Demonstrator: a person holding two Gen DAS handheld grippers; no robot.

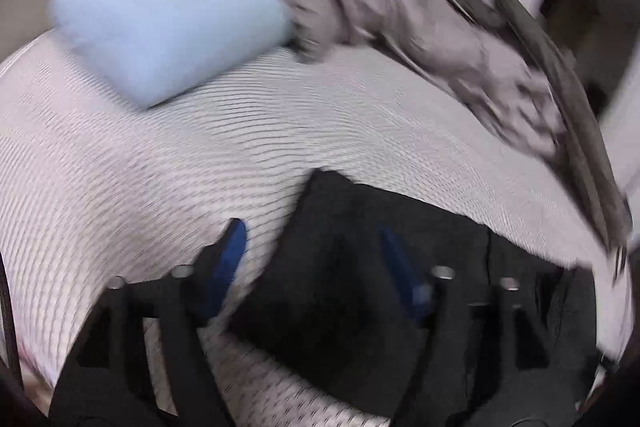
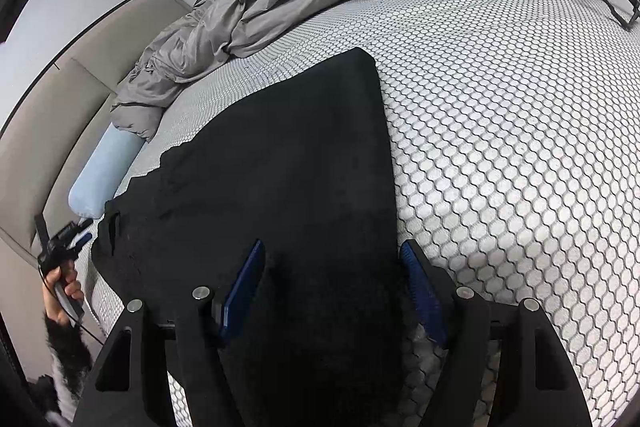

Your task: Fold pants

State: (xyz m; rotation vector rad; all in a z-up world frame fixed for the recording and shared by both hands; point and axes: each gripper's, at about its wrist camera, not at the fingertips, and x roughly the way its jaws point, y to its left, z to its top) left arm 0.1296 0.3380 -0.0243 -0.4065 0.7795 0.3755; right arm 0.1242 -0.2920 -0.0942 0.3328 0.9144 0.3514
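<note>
Motion blur and cut edges

Ahead of the left gripper [image 1: 314,255] we see the grey bedding [image 1: 420,27] smeared; the black pants [image 2: 280,167] run off the frame beneath the right gripper [image 2: 334,267], hiding their near end.

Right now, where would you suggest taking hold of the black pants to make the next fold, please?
Probably the far squared corner of the black pants: its edges lie flat and free on the honeycomb bed cover. Come in from the bare right side; the grey duvet crowds the left.
</note>
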